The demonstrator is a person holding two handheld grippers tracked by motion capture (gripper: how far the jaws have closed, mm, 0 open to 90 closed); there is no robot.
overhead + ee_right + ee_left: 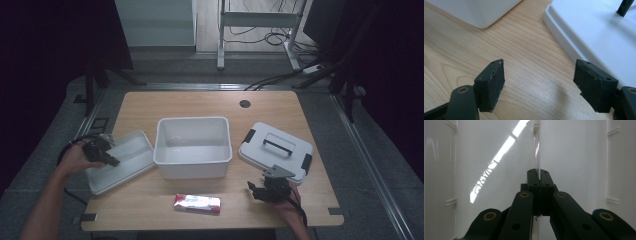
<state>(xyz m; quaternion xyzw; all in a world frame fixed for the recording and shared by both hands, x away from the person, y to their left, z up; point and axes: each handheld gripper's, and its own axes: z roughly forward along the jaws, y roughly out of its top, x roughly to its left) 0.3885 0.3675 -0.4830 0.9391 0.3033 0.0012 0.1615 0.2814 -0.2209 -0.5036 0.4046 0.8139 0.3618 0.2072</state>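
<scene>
Left of the white bin [193,147], the left gripper [111,160] pinches the shallow tray [131,152] by its rim, apparently to lift it; right of the bin, the right gripper [256,191] waits, jaws apart.

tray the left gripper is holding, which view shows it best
The high view: the whole tray lies left of the tub, with the left gripper on it. The left gripper view gives a close-up of the rim it clamps.
</scene>
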